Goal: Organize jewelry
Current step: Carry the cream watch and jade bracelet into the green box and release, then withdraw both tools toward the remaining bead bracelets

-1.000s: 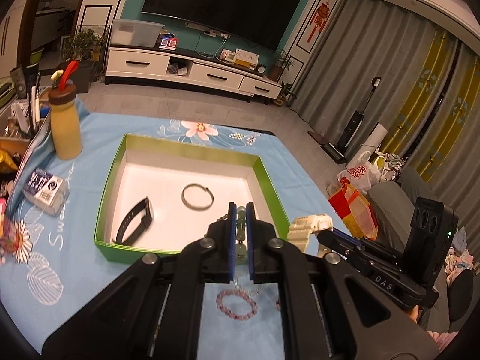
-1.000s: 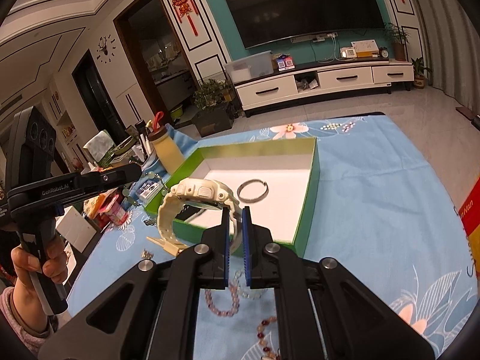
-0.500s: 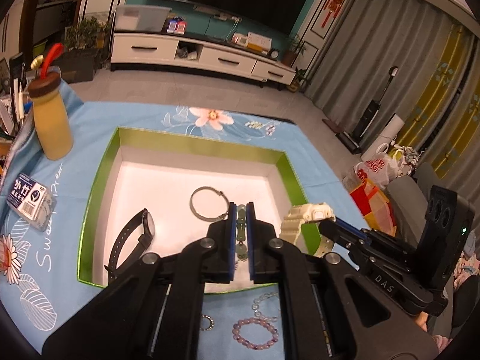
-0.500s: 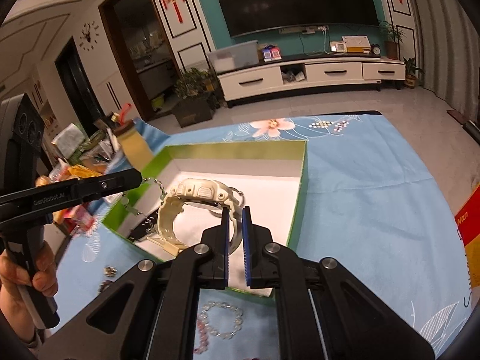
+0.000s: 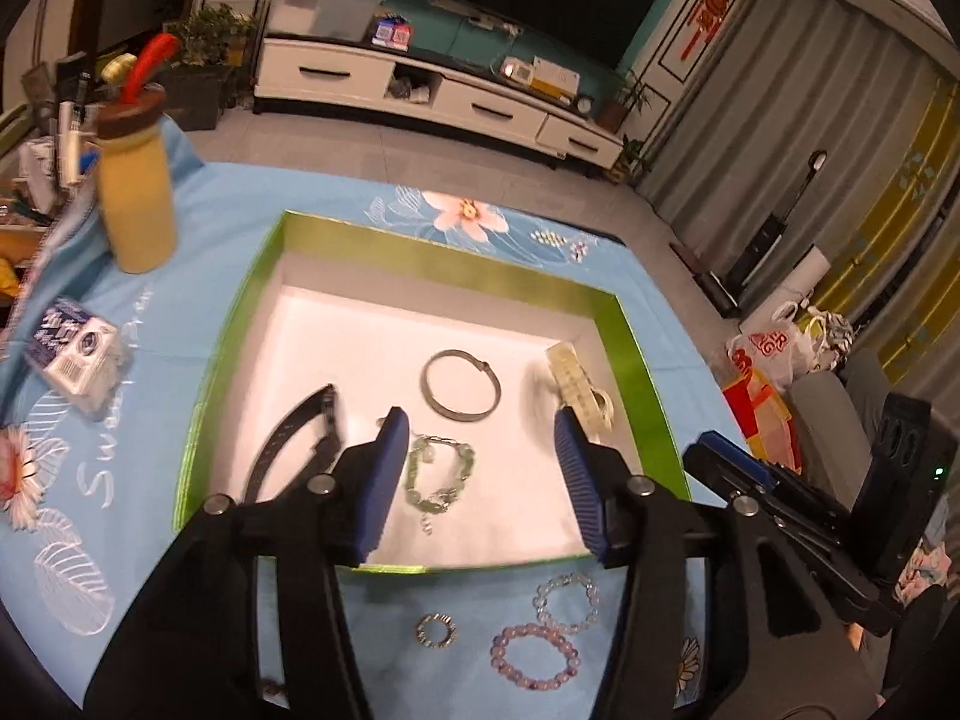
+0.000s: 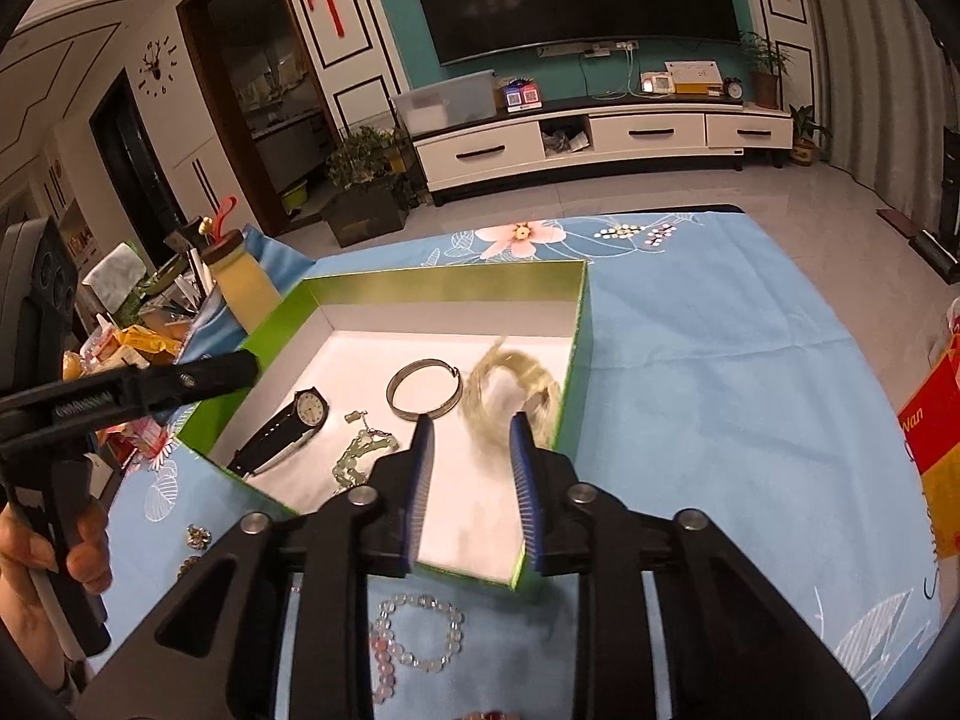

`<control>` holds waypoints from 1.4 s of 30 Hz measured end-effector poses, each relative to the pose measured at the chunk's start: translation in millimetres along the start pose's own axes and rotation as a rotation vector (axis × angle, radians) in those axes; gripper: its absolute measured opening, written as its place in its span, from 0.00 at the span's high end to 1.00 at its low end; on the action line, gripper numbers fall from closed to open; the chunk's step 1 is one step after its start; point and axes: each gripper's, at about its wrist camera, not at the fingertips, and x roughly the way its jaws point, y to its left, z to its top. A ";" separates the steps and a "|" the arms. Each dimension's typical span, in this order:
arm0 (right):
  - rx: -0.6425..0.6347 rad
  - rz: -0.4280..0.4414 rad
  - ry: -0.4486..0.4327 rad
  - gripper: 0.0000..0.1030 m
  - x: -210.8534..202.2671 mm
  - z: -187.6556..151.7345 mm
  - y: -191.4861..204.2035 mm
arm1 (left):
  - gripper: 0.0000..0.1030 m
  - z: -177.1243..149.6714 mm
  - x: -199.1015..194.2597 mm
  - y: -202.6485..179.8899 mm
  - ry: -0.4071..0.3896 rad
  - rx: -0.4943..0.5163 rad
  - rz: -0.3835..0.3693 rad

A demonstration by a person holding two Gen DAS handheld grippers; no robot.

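Note:
A green box (image 5: 630, 336) with a white floor sits on the blue tablecloth. In it lie a silver bangle (image 5: 461, 385), a black watch (image 5: 294, 438), a green bead bracelet (image 5: 438, 474) and a cream watch (image 5: 579, 384), blurred in the right wrist view (image 6: 510, 390). My left gripper (image 5: 480, 468) is open and empty above the green bracelet. My right gripper (image 6: 471, 468) is open and empty just behind the cream watch, over the box (image 6: 576, 324). The bangle (image 6: 423, 390), black watch (image 6: 288, 426) and green bracelet (image 6: 360, 450) also show there.
On the cloth in front of the box lie a pink bead bracelet (image 5: 534, 654), a clear bead bracelet (image 5: 567, 600) and a small ring (image 5: 436, 630). A yellow bottle (image 5: 137, 198) and a small packet (image 5: 75, 354) stand left of the box. Bags (image 5: 762, 396) lie right of the table.
Both grippers have opened over the box. The left one let go of the green bracelet, the right one let go of the cream watch; both pieces now lie in the box.

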 end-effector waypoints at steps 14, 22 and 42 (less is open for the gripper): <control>0.043 0.026 0.024 0.63 -56.5 -41.8 -10.1 | 0.32 -73.3 -107.4 65.5 -0.051 -0.066 0.238; 0.039 0.049 0.075 0.63 -68.0 -70.3 -0.2 | 0.32 -137.0 -122.6 90.6 -0.010 -0.173 0.256; 0.000 -0.085 0.212 0.63 -42.2 -134.2 -23.0 | 0.32 -180.0 -105.2 81.9 0.073 -0.178 0.266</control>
